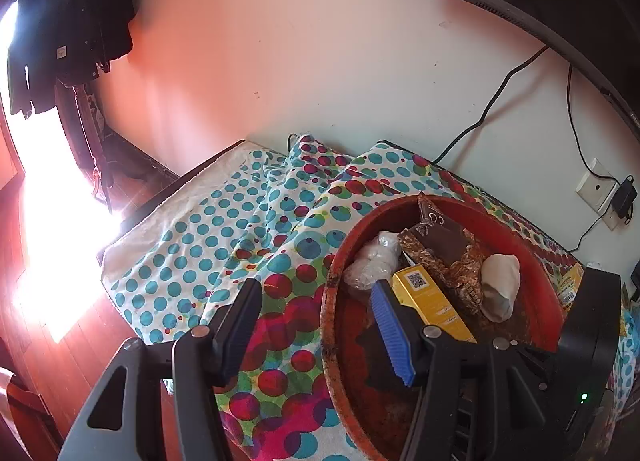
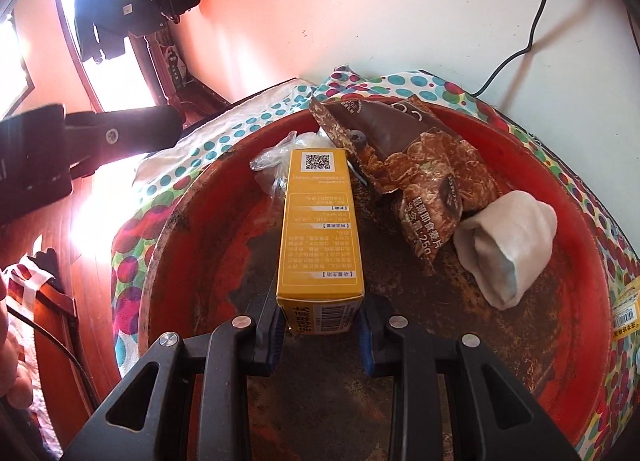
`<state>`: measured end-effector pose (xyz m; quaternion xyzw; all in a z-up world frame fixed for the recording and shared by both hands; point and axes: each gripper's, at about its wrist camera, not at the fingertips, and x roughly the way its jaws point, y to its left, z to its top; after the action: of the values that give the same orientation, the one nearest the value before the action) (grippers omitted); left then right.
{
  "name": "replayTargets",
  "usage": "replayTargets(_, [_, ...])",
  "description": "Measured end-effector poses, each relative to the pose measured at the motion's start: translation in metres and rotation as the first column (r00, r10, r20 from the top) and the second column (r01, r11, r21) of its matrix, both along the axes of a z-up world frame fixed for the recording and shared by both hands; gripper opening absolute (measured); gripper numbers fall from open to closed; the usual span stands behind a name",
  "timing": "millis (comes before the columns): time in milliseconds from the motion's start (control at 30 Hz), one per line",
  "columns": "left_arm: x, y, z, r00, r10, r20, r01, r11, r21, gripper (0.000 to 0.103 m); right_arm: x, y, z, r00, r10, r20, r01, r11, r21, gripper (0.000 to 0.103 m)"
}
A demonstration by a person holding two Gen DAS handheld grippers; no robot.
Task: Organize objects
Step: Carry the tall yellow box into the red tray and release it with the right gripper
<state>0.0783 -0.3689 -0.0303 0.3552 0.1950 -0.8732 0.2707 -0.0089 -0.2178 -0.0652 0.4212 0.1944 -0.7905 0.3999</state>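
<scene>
1. The right gripper (image 2: pixel 321 331) is clamped on the near end of the yellow box (image 2: pixel 320 229), whose long axis runs straight away from it, over the middle of the red basin (image 2: pixel 180 245).
2. The left gripper (image 1: pixel 316 325) hangs open and empty, straddling the basin's left rim above the dotted cloth (image 1: pixel 224 221) on the worktop.
3. Farther in the basin lie a white sock (image 2: pixel 508 245) at the right, a brown snack packet (image 2: pixel 420 165) and a clear plastic bag (image 2: pixel 272 161) toward the far rim.

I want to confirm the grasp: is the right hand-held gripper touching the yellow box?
Touching. The right wrist view shows the right hand-held gripper with both blue pads pressed against the near end of the yellow box.
</scene>
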Motion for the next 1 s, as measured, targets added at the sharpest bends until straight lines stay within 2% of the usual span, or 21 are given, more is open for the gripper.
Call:
replayTargets(167, [-0.002,0.001,-0.003,1.0,-0.008,0.015,0.008,1.0,-0.002,0.059,0.005,0.002,0.002,1.0,0.016,0.006,-0.016,1.0,-0.01,0.03])
replayTargets(233, [-0.003,0.002,-0.004,1.0,-0.009,0.019,0.009,1.0,-0.006,0.059,0.009,0.004,0.004,1.0,0.021,0.0,-0.021,1.0,-0.008,0.044])
replayTargets(267, [-0.003,0.003,-0.004,1.0,-0.01,0.022,0.011,1.0,-0.007,0.059,0.01,0.005,0.006,1.0,0.014,-0.015,-0.014,1.0,-0.009,0.046])
replayTargets(533, [-0.009,0.013,-0.002,0.999,-0.035,0.025,0.036,0.999,-0.021,0.059,0.015,0.034,0.022,0.999,-0.025,-0.039,0.023,0.998,-0.06,0.047])
replayTargets(800, [-0.025,0.045,0.002,0.992,-0.116,0.039,0.119,0.991,-0.061,0.059,0.01,0.114,0.039,0.981,-0.179,-0.074,0.166,0.973,-0.16,0.052])
replayTargets(1000, [-0.037,0.078,0.007,0.978,-0.202,0.047,0.205,0.974,-0.094,0.059,-0.012,0.203,0.029,0.928,-0.364,-0.078,0.348,0.922,-0.17,0.052])
